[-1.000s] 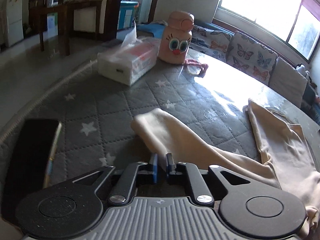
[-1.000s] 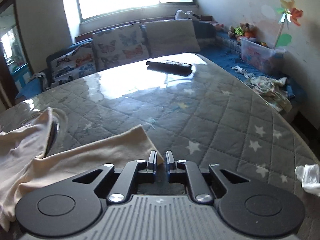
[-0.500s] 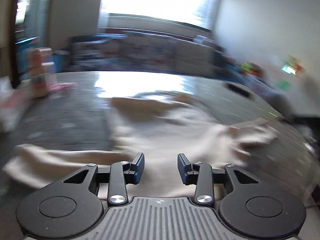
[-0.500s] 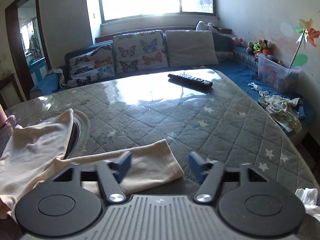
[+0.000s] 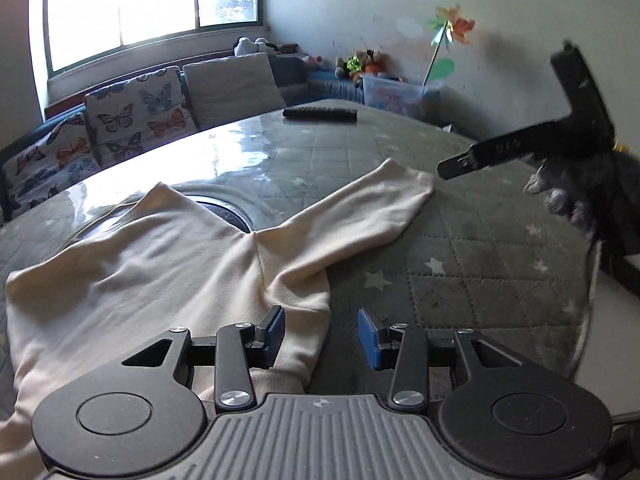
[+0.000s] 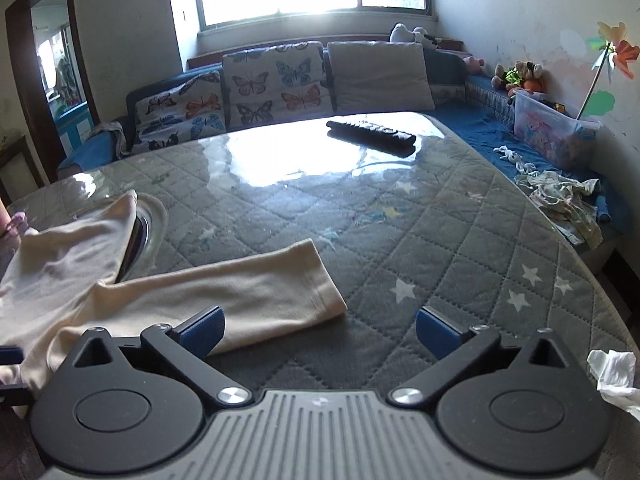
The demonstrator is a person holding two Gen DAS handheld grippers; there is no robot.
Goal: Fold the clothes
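Note:
A cream long-sleeved top lies spread on the grey quilted table, one sleeve stretched out to the right. My left gripper hovers over the garment's near edge, jaws opening; cloth lies under the left pad and partway into the gap, not pinched. My right gripper is opening very wide just behind the sleeve's cuff, which lies flat and free beside the left pad. In the left wrist view a gloved hand holds the right gripper, and one of its fingers shows above the cuff.
A black remote control lies at the table's far side. A round metal-rimmed recess sits beside the top. Crumpled white tissue lies at the right table edge. A sofa with butterfly cushions and a toy box stand beyond.
Both grippers were shut at the sleeve ends and have opened, leaving the cloth on the table. The left one swung across to the garment's near edge. The right one stayed in place.

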